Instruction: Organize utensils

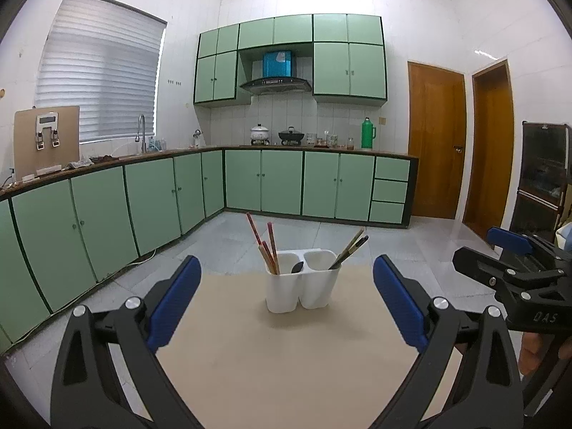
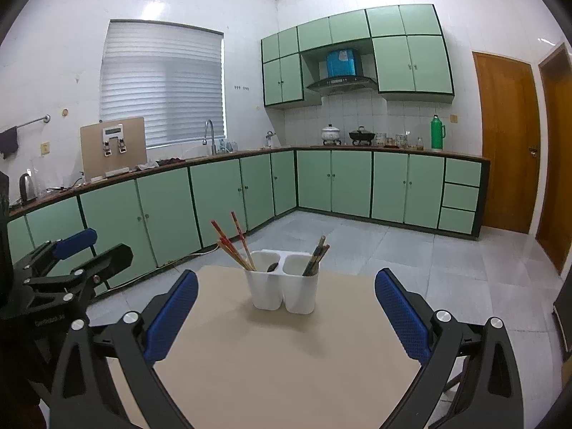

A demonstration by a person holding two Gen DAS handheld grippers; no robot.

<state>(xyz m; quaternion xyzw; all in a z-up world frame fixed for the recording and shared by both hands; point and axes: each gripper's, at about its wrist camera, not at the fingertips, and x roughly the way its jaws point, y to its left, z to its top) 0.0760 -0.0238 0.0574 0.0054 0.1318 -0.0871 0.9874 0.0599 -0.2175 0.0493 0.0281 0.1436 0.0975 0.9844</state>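
Note:
A white two-compartment utensil holder [image 1: 302, 291] [image 2: 282, 291] stands near the far edge of a beige table [image 1: 286, 357] [image 2: 279, 357]. Red and tan chopsticks [image 1: 266, 246] [image 2: 234, 246] lean in its left compartment, where a dark spoon handle [image 1: 297, 267] [image 2: 273, 267] also pokes up. Dark chopsticks [image 1: 350, 250] [image 2: 316, 255] stand in the right compartment. My left gripper [image 1: 286, 304] is open and empty, well short of the holder. My right gripper [image 2: 286, 311] is also open and empty. Each gripper shows at the edge of the other's view: the right one [image 1: 514, 261], the left one [image 2: 71, 261].
Green floor cabinets [image 1: 143, 200] [image 2: 214, 189] run along the left and back walls, with pots, jars and a green thermos [image 1: 367, 133] [image 2: 437, 132] on the counter. Wooden doors [image 1: 436, 139] [image 2: 507, 139] are at the right. Grey tiled floor [image 2: 393, 250] lies beyond the table.

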